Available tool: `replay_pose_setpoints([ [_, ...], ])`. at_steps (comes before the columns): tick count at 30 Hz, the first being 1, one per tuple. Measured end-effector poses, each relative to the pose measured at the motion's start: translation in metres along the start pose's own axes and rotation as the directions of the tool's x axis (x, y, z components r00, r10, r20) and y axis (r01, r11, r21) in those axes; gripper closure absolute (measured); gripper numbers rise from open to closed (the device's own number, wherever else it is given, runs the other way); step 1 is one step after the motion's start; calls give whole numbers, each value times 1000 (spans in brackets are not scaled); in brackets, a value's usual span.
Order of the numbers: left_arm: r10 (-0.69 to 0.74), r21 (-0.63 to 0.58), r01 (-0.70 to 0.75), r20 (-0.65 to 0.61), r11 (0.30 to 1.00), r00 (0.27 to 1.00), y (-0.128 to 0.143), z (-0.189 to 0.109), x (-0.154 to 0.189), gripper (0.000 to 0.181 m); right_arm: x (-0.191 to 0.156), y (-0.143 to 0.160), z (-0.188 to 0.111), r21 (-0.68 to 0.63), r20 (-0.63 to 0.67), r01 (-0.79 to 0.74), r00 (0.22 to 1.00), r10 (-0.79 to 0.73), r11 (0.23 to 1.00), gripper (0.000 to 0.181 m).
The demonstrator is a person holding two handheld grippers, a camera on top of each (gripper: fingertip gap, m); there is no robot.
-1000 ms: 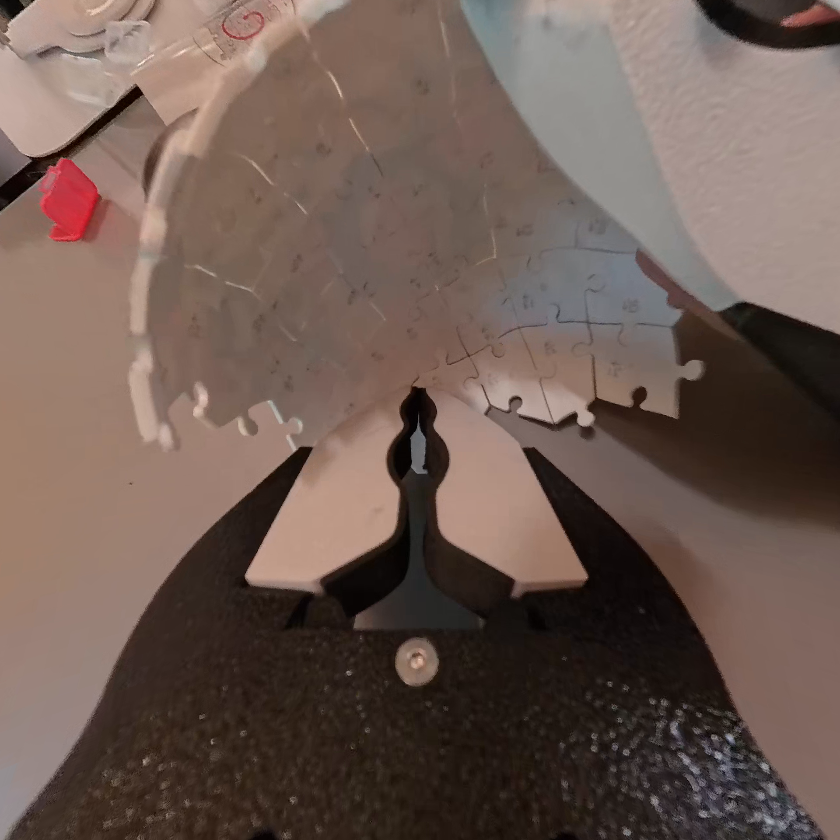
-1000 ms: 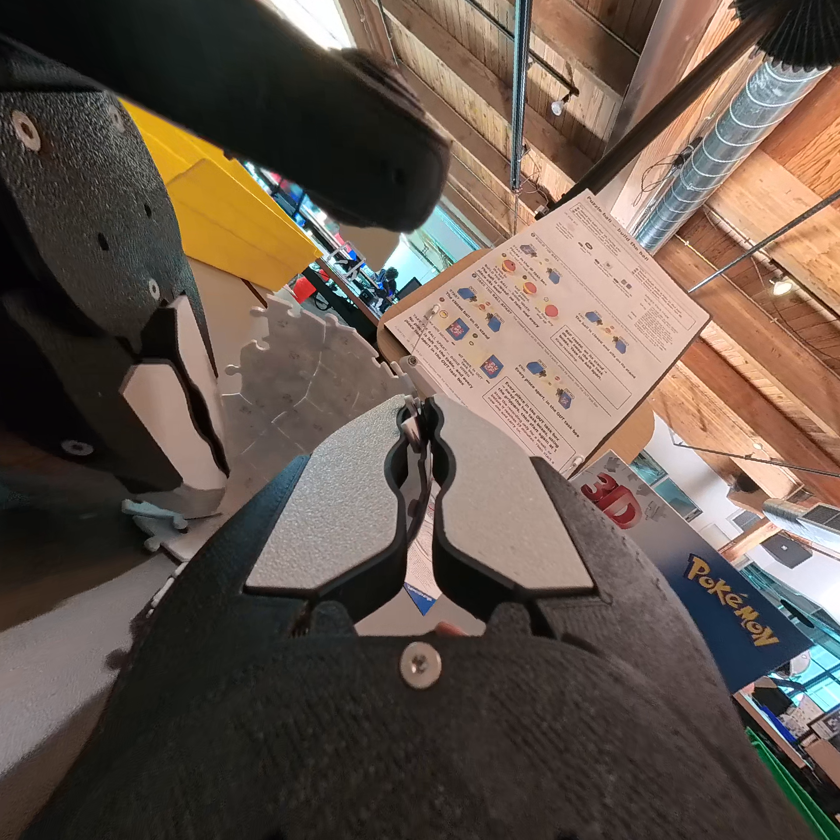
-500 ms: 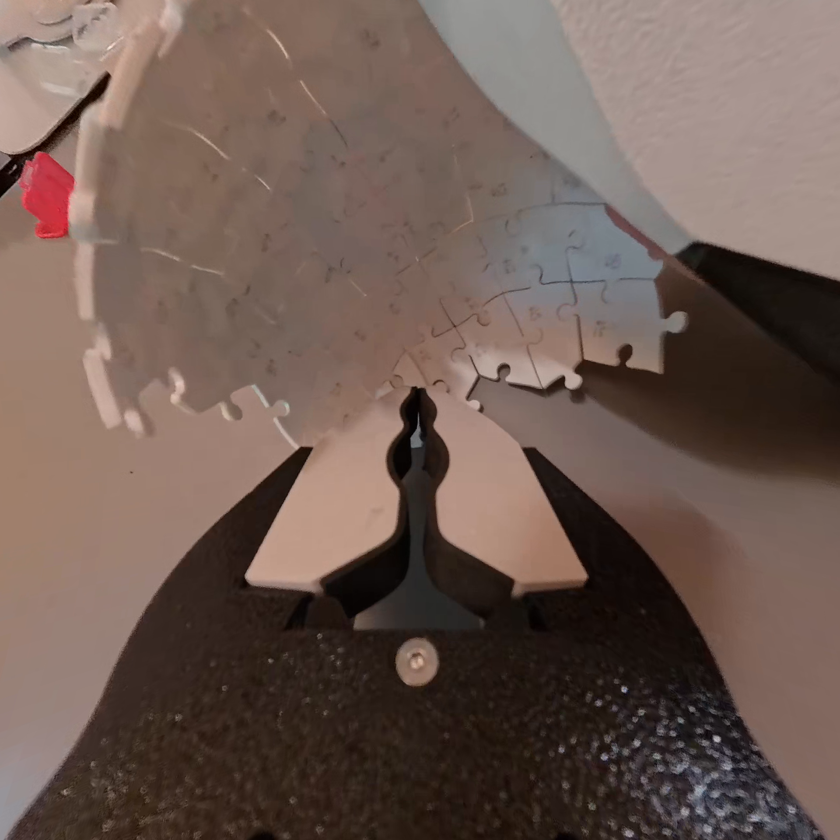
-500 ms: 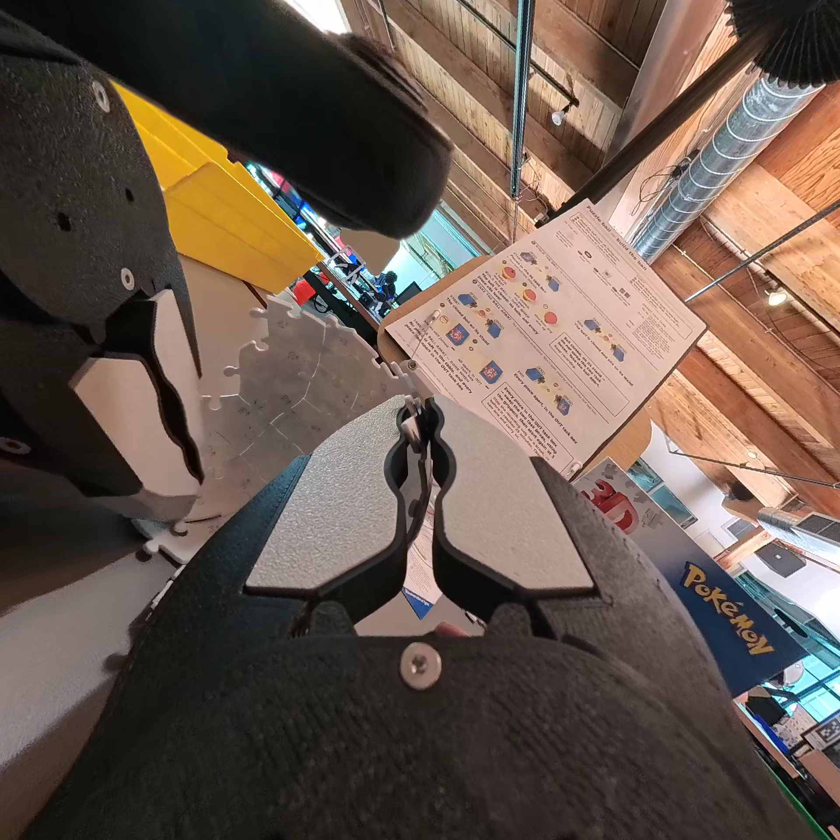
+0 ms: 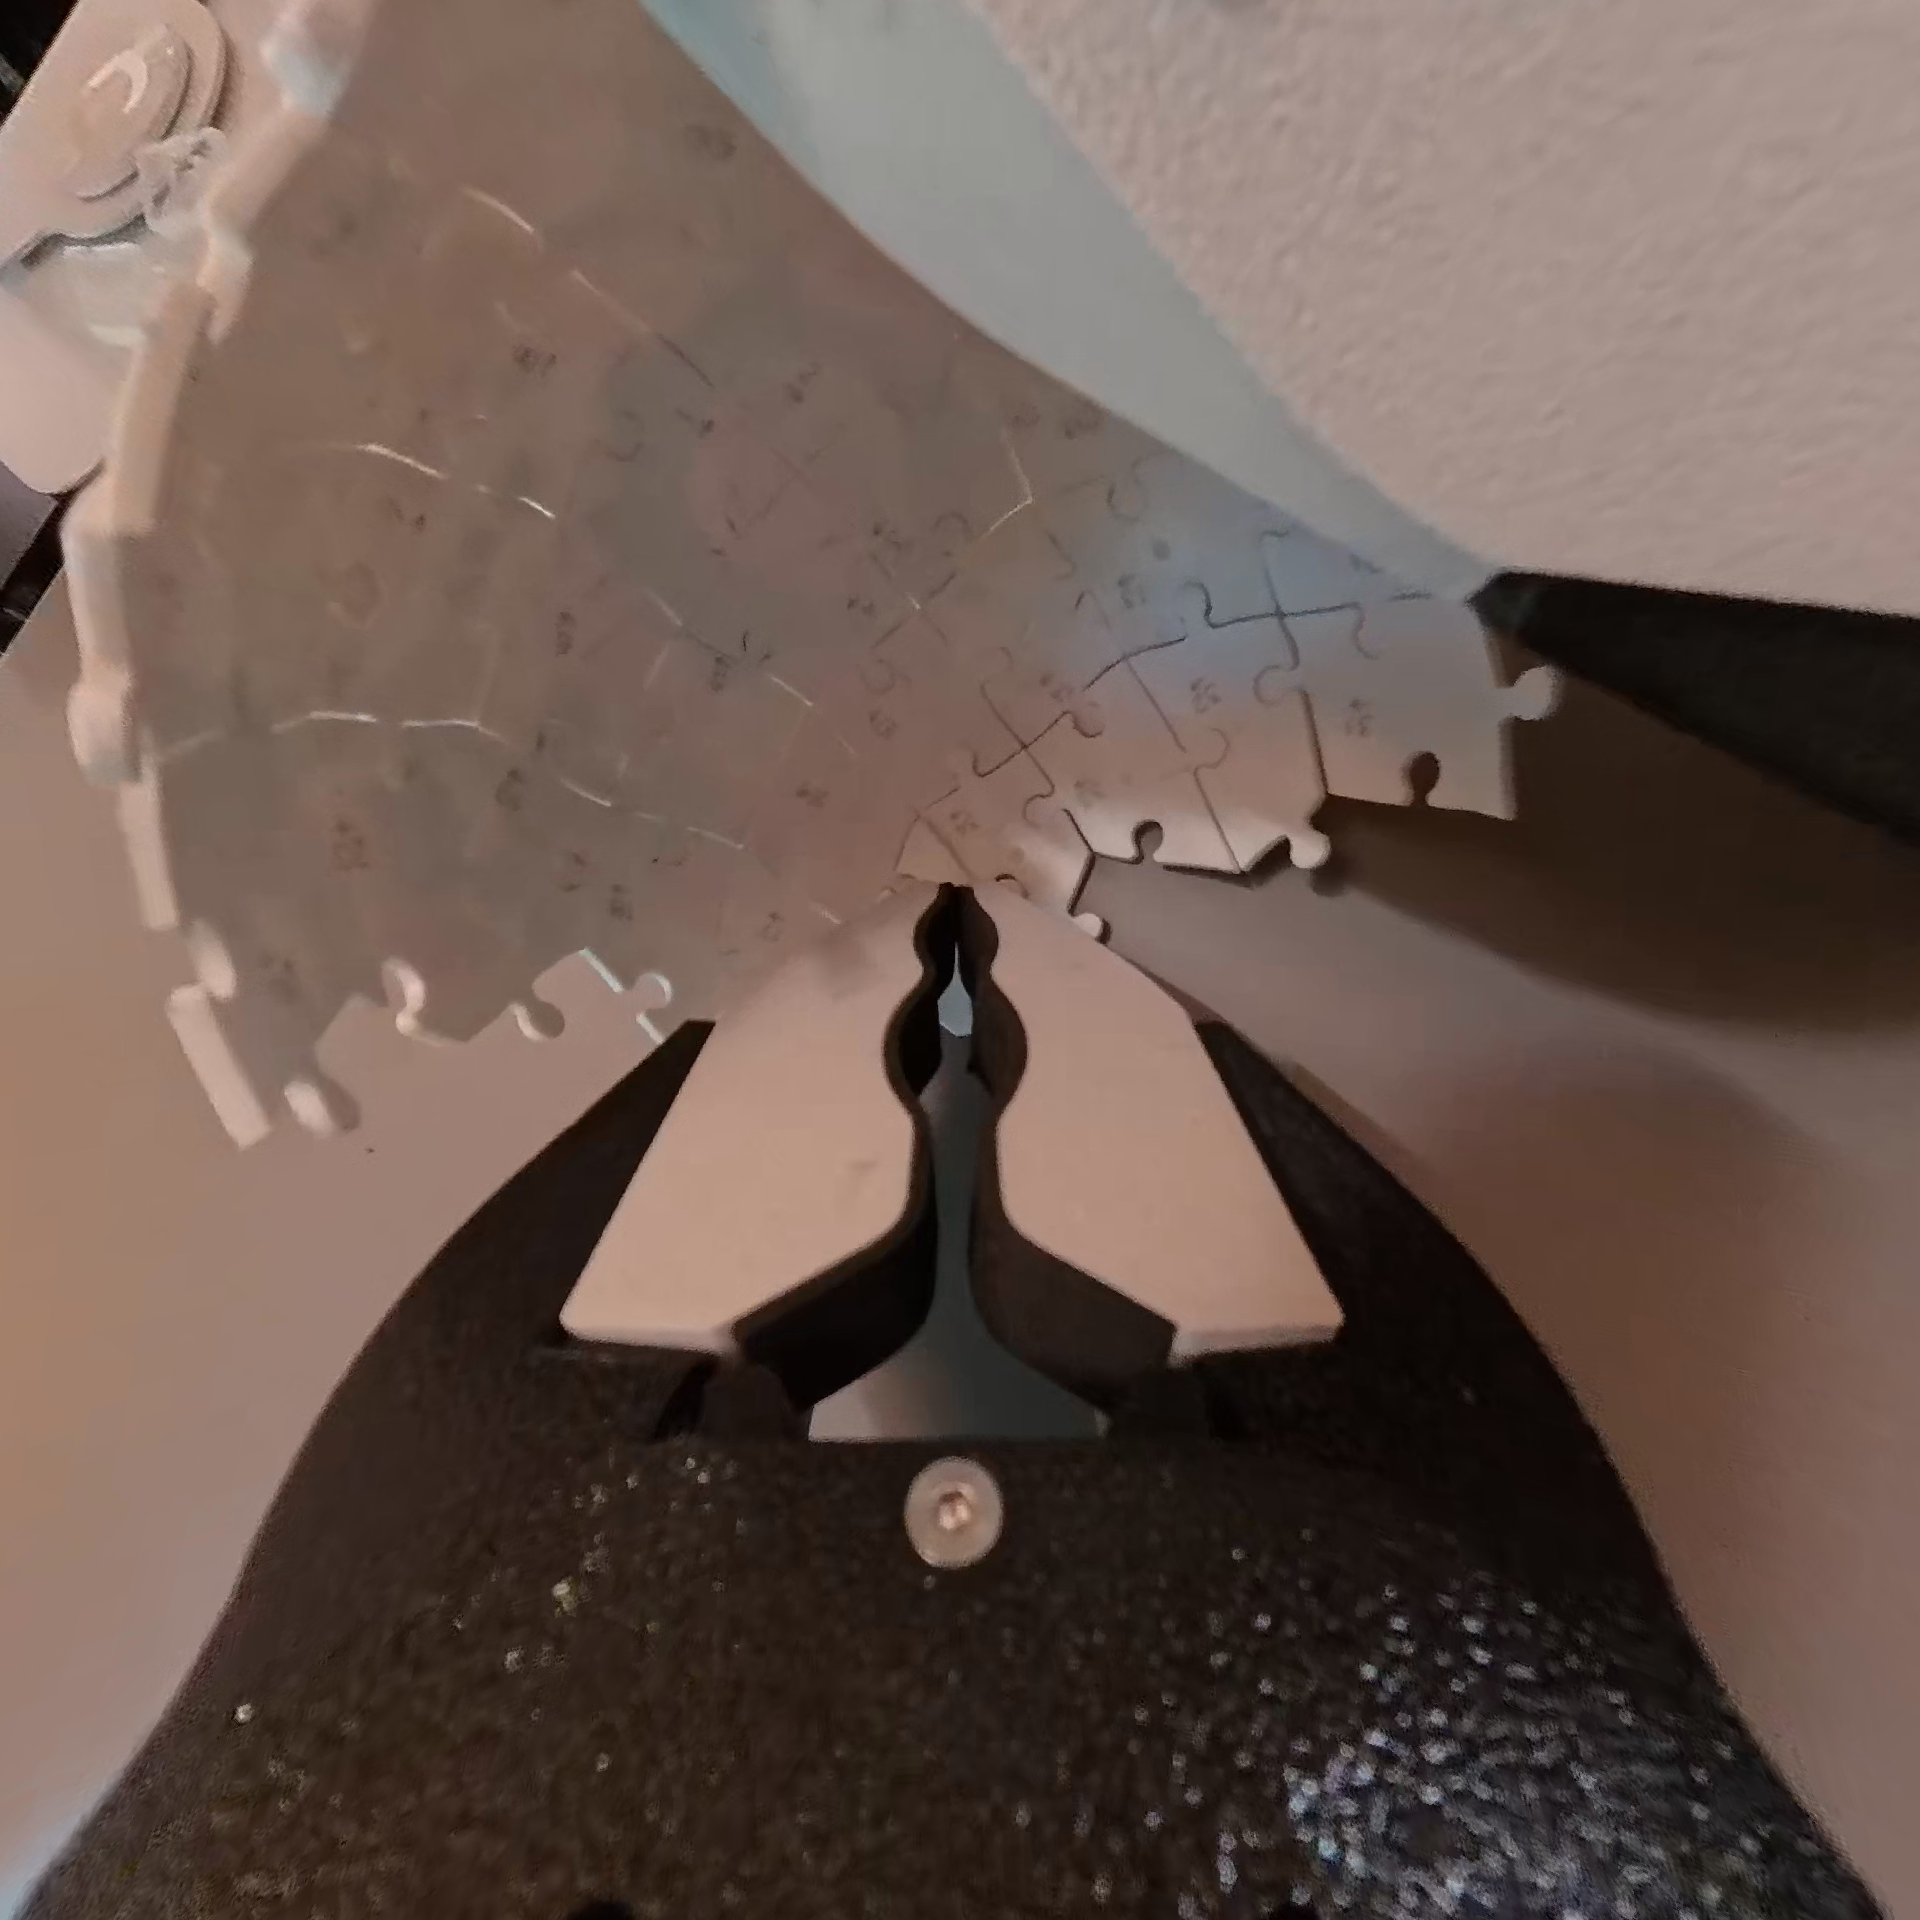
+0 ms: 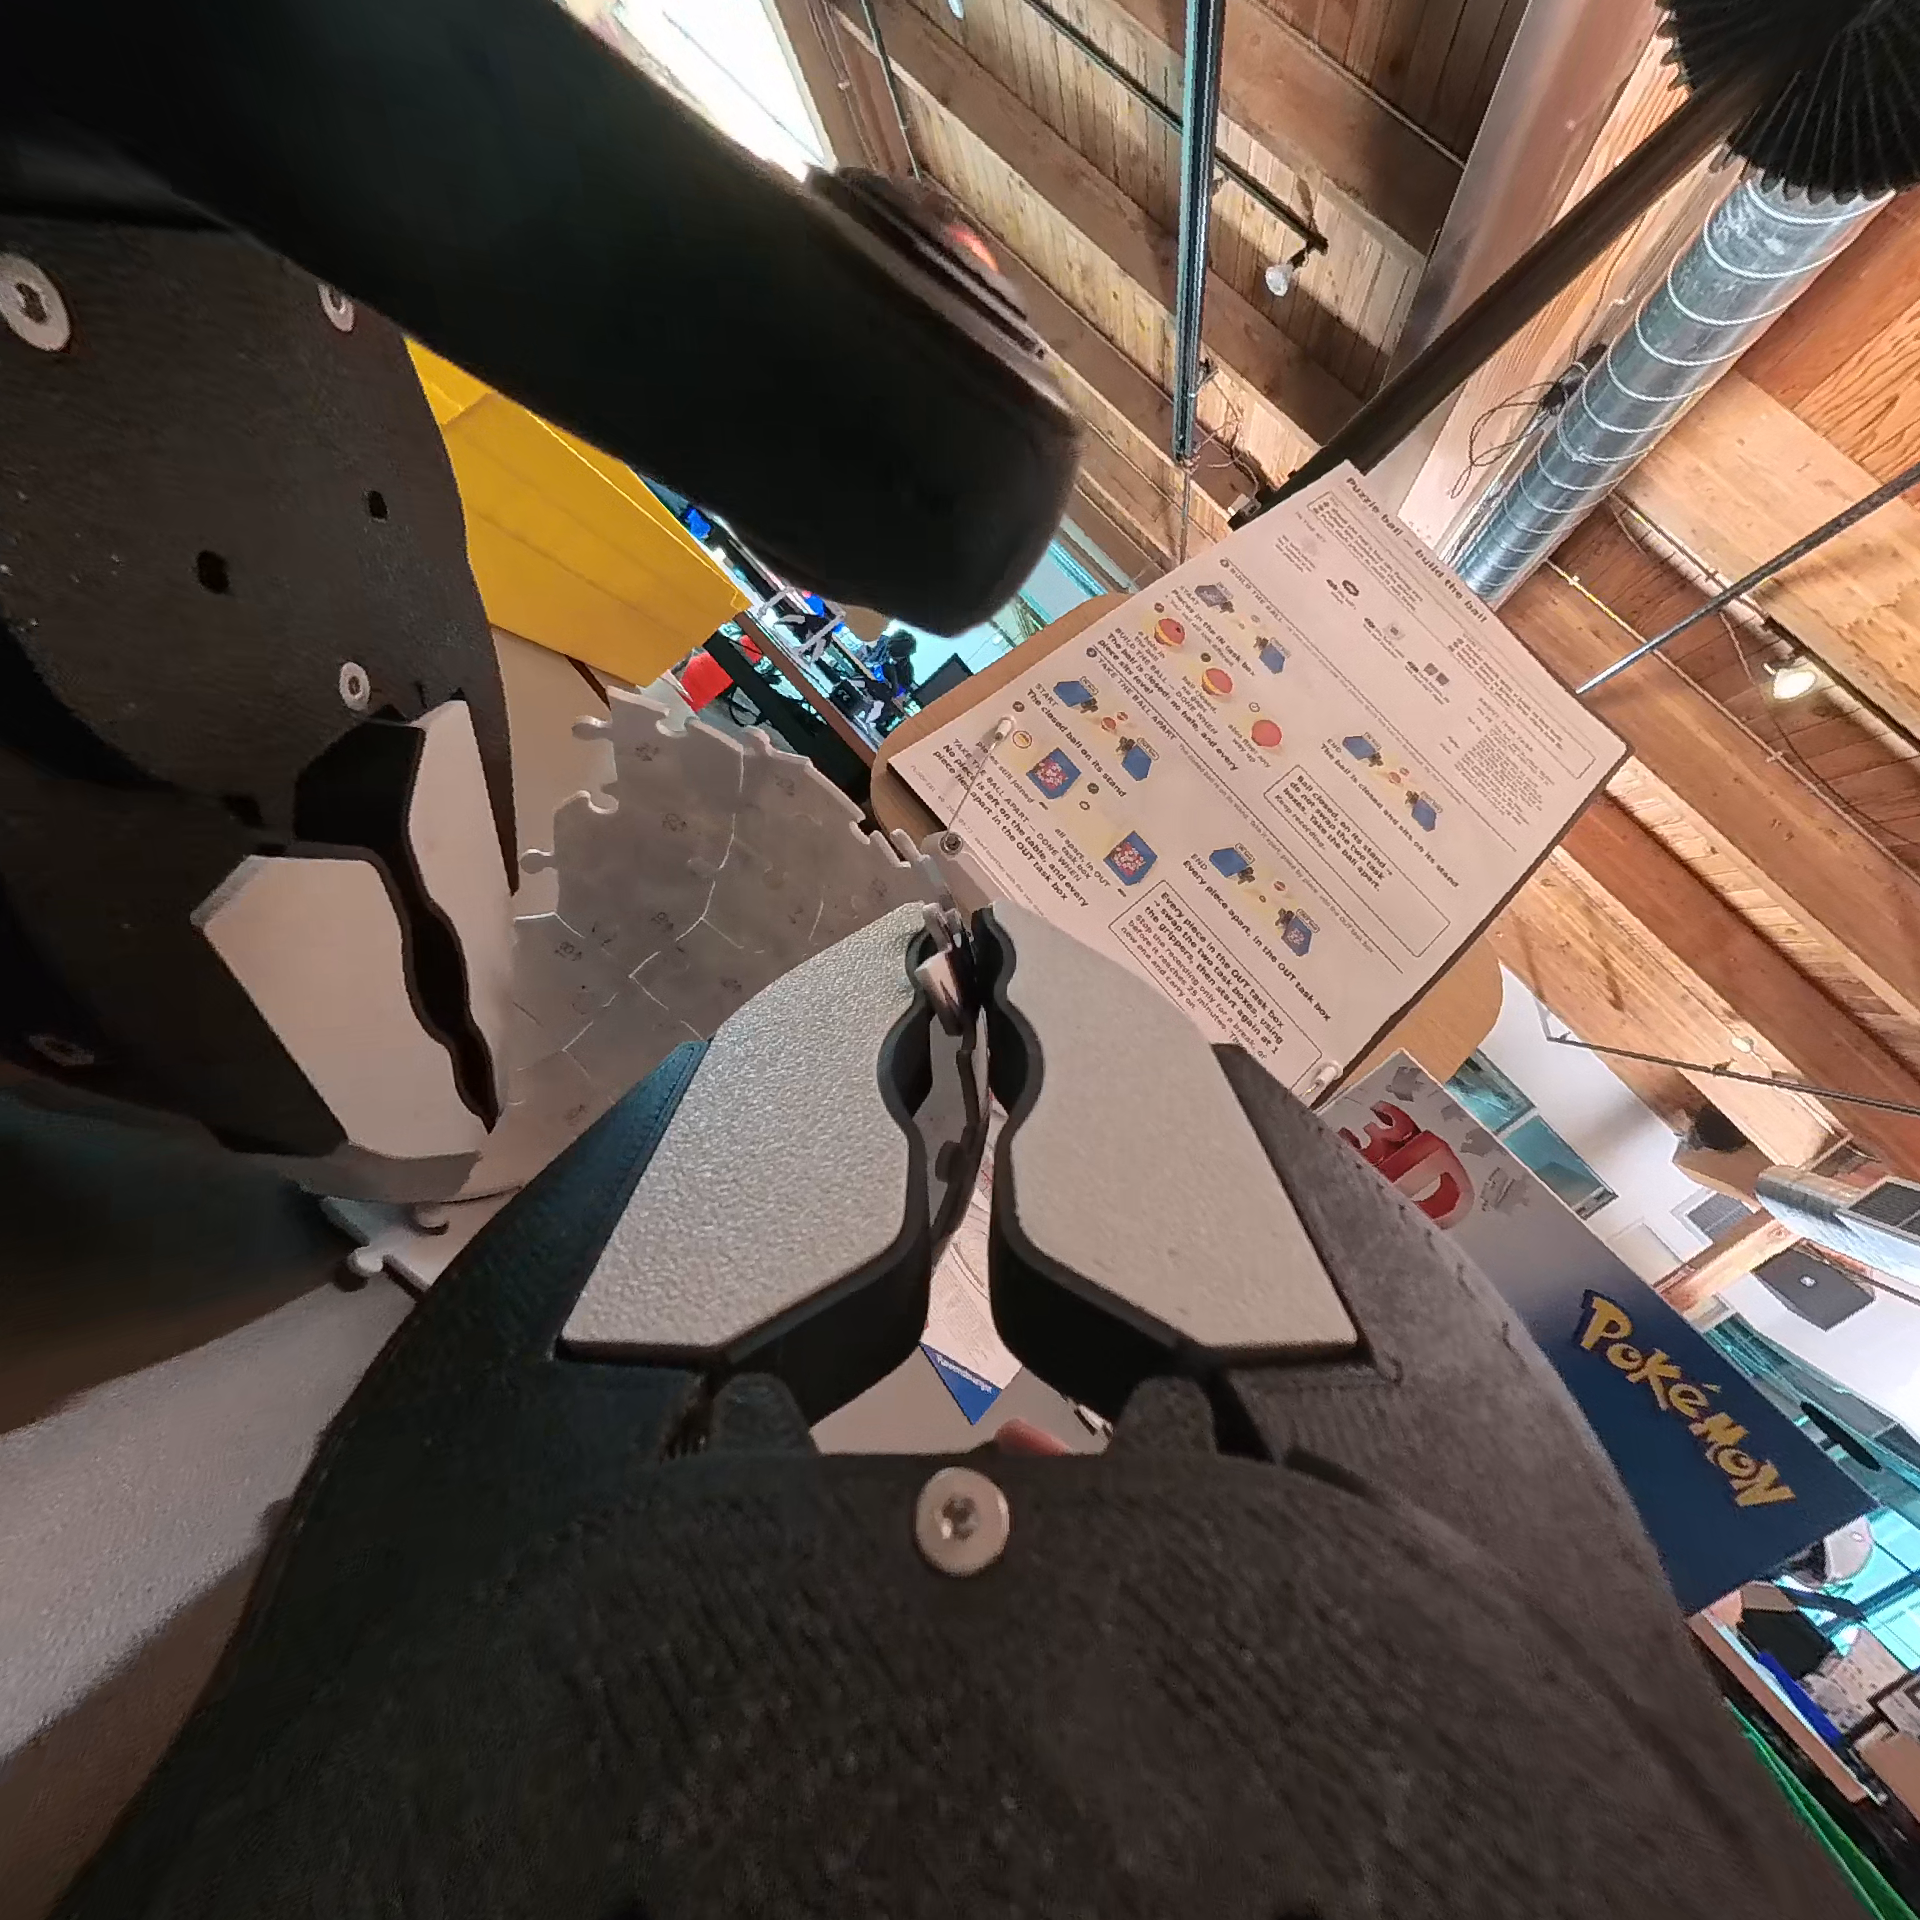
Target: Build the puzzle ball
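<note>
Wooden ceiling beams (image 6: 1299, 135) and a metal duct (image 6: 1621, 343) fill the right wrist view; below, a plain pale counter (image 5: 208, 1299). Puzzle shell (image 5: 582, 644), a curved grey sheet of joined pieces, is held clear above the counter, tabs and notches ragged along its free edges. Judgement: light and thin, stiff piece by piece but weak at the joints, likely to flex or pop apart if squeezed or twisted; best taken at the rim, across a whole piece and not on a lone tab. Left tongs (image 5: 958, 914) nearly closed, tips pinching the lower edge of the shell. Right tongs (image 6: 961, 951) also nearly closed, gripping a thin light piece (image 6: 948, 971) edge-on, apparently at the shell's far rim; cannot tell whether it is already joined. Behind: instruction sheet (image 6: 1278, 769), yellow bins (image 6: 561, 561), blue box (image 6: 1662, 1382).
</note>
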State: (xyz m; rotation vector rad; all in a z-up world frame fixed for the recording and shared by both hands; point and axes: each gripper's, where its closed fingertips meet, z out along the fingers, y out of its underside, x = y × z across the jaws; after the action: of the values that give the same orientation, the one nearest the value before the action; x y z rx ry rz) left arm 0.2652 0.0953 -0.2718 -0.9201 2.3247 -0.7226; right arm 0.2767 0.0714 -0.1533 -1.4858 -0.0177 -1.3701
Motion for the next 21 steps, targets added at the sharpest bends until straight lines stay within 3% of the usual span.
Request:
replay_pose_setpoints([
  [1,8,-3,-8,-3,1000,1000,0,0,0,181,0,0,0,1,2,-2,1000,2,1000,176],
  [6,113,-31,-113,-6,993,994,0,0,0,181,0,1,0,-2,4,-15,1000,15,1000,176],
  [11,-19,-32,18,-36,999,999,-2,4,-2,181,0,3,0,-9,4,-25,1000,25,1000,176],
  [15,44,-39,-46,-49,998,998,-2,4,-2,181,0,2,0,-9,3,-18,1000,18,1000,176],
  [21,-20,6,20,-61,1000,998,-3,4,-2,181,1,2,-1,-12,-4,3,1000,-3,1000,176],
])
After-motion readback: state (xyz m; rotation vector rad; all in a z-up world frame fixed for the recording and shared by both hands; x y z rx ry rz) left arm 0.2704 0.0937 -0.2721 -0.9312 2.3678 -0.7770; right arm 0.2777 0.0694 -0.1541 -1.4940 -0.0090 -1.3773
